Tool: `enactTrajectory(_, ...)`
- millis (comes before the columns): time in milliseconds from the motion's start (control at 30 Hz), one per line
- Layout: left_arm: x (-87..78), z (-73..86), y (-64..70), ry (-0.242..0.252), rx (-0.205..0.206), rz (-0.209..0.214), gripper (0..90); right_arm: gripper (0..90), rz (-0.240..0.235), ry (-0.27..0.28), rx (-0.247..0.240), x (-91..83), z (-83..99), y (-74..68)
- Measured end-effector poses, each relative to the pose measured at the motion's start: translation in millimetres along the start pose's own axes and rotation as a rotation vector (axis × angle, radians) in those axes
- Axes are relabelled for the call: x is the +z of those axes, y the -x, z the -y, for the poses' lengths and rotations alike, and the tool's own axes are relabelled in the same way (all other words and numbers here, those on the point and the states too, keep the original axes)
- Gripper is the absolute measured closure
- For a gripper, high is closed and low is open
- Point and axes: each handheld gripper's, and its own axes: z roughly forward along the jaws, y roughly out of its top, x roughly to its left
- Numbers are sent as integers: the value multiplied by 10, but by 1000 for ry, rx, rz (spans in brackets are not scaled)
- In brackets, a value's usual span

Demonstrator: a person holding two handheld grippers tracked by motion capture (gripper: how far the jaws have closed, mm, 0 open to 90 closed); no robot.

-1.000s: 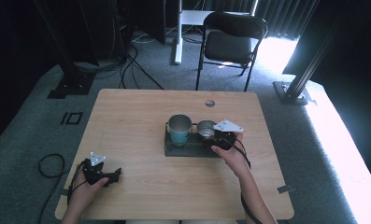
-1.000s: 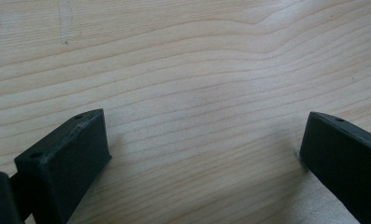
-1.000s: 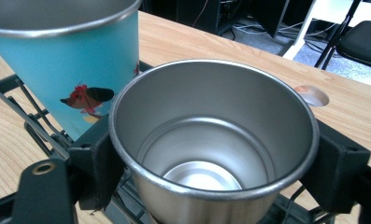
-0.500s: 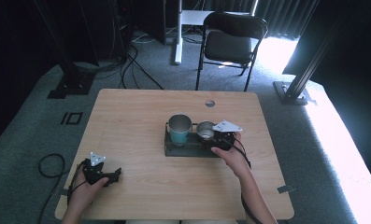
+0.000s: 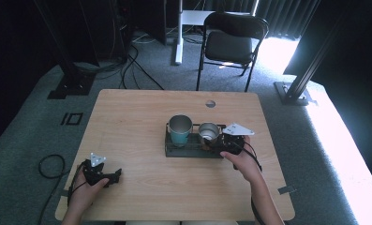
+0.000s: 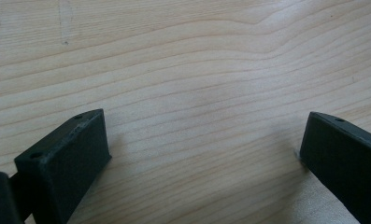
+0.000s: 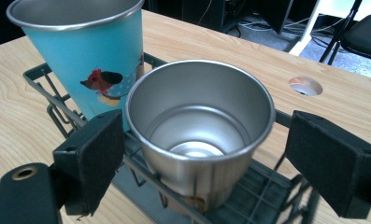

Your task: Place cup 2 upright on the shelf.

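Observation:
A dark wire rack (image 5: 189, 151) sits at mid-table and holds two cups. The teal cup (image 5: 180, 130) with a cartoon figure (image 7: 87, 60) stands at its left, and the bare steel cup (image 5: 209, 133) (image 7: 202, 126) stands upright and empty at its right. My right gripper (image 5: 217, 143) (image 7: 206, 140) is open, one jaw on each side of the steel cup, neither pad pressing it. Near the table's front left corner my left gripper (image 5: 112, 177) (image 6: 204, 140) is open over bare wood, with nothing between its jaws.
The wooden table (image 5: 141, 112) has a round cable hole (image 5: 210, 103) (image 7: 305, 86) behind the rack. A black folding chair (image 5: 233, 40) and a white desk leg (image 5: 179, 33) stand beyond the far edge. Cables lie on the floor at the left (image 5: 48, 164).
The right gripper has shifted very slightly to the right beside the steel cup. The left hand and both cups have stayed where they were.

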Motion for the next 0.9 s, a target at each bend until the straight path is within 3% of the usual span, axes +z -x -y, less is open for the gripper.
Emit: enactTrajectory(900,0,0,0,-1,0,-1,20,118,40,17,32,-386,376,133)
